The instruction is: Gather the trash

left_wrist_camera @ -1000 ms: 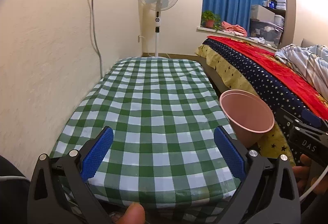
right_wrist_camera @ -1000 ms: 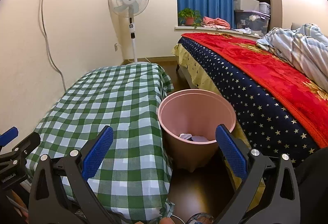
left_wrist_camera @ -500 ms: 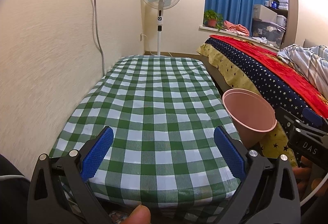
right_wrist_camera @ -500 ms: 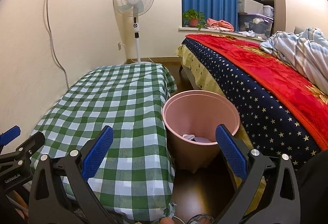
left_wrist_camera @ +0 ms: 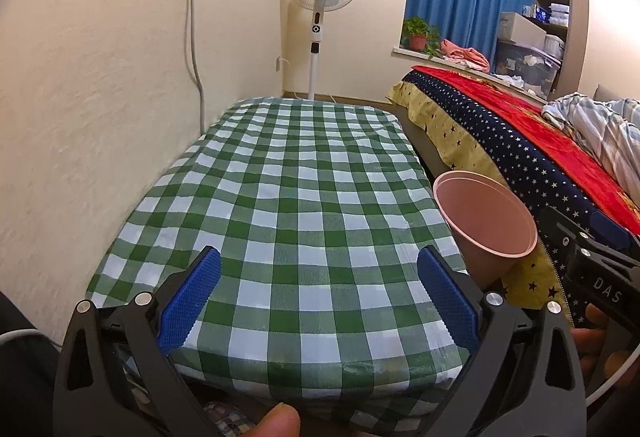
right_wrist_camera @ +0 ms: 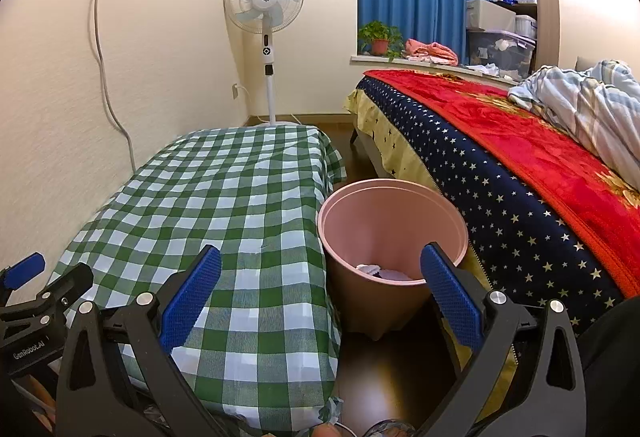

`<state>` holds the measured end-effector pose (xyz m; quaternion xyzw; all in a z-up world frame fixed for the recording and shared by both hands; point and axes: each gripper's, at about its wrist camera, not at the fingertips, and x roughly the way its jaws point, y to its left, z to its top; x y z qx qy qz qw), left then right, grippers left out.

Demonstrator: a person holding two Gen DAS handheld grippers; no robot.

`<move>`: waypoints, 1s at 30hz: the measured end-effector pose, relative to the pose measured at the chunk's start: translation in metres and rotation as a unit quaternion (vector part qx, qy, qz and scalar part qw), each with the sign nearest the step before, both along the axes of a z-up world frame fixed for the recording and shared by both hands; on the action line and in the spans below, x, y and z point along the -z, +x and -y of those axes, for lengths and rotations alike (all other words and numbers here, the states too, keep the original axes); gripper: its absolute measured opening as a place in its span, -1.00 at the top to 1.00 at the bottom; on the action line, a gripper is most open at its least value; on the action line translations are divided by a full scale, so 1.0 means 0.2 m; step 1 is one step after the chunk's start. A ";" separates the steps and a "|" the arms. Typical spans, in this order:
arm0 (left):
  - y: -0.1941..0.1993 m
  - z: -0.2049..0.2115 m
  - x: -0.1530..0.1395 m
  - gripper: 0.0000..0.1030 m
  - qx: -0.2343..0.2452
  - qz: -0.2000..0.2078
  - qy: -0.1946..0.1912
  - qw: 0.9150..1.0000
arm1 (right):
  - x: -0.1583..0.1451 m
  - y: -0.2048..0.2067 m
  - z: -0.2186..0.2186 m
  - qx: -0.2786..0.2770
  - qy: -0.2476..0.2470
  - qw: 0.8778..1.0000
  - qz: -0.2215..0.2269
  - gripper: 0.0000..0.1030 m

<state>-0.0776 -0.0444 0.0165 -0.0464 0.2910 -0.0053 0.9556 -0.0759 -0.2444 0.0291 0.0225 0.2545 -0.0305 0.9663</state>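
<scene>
A pink bin point(right_wrist_camera: 394, 237) stands on the floor between the checked table point(right_wrist_camera: 224, 197) and the bed point(right_wrist_camera: 520, 173); white crumpled trash point(right_wrist_camera: 380, 271) lies at its bottom. The same pink bin point(left_wrist_camera: 484, 225) shows at the right in the left wrist view. My left gripper point(left_wrist_camera: 320, 297) is open above the near end of the checked table point(left_wrist_camera: 304, 197), nothing between its blue pads. My right gripper point(right_wrist_camera: 320, 297) is open too, spanning the table's edge and the bin, holding nothing. No loose trash shows on the tablecloth.
A standing fan point(right_wrist_camera: 266, 37) is at the far wall beyond the table. A cable point(right_wrist_camera: 108, 57) runs down the left wall. The bed carries a red blanket and a striped quilt point(right_wrist_camera: 588, 105). Dark floor point(right_wrist_camera: 384, 377) shows beside the bin.
Both grippers have pulled back and risen slightly; the table and bin look a little farther off. Jaws stay open and nothing was picked up.
</scene>
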 end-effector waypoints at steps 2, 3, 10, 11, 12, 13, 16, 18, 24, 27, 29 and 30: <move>0.00 0.00 0.01 -0.85 0.000 -0.001 -0.002 1.000 | 0.00 0.00 0.00 0.000 0.001 1.000 0.000 -0.90; 0.00 0.01 0.01 -0.85 -0.001 -0.002 -0.003 1.000 | 0.00 0.00 0.00 0.001 0.001 1.000 0.000 -0.90; 0.00 0.01 0.01 -0.85 -0.001 -0.002 -0.003 1.000 | 0.00 0.00 0.00 0.001 0.000 1.000 0.000 -0.90; 0.00 0.01 0.01 -0.85 -0.001 -0.002 -0.003 1.000 | 0.00 0.00 0.00 0.001 0.000 1.000 -0.001 -0.90; 0.00 0.01 0.01 -0.85 -0.001 -0.002 -0.004 1.000 | 0.00 0.00 0.00 0.001 0.000 1.000 -0.001 -0.90; 0.00 0.00 0.01 -0.85 -0.001 -0.001 -0.003 1.000 | 0.00 0.00 0.00 0.001 0.000 1.000 0.000 -0.90; 0.00 0.00 0.01 -0.85 -0.001 -0.001 -0.005 1.000 | 0.01 0.00 -0.01 -0.001 -0.003 1.000 -0.001 -0.90; 0.01 0.00 0.01 -0.85 -0.002 -0.001 -0.009 1.000 | 0.01 0.01 -0.01 -0.003 -0.008 1.000 -0.003 -0.90; 0.01 0.01 0.02 -0.85 0.001 -0.002 -0.010 1.000 | 0.02 0.01 -0.01 -0.004 -0.009 1.000 0.000 -0.90; 0.00 0.02 0.02 -0.85 0.004 -0.001 -0.008 1.000 | 0.03 0.02 0.00 -0.004 -0.008 1.000 -0.003 -0.90; 0.00 0.03 0.02 -0.85 0.004 -0.001 -0.005 1.000 | 0.03 0.02 -0.01 -0.006 -0.007 1.000 -0.004 -0.90; 0.00 0.03 0.02 -0.85 0.003 -0.002 -0.005 1.000 | 0.03 0.02 -0.01 -0.006 -0.008 1.000 -0.004 -0.90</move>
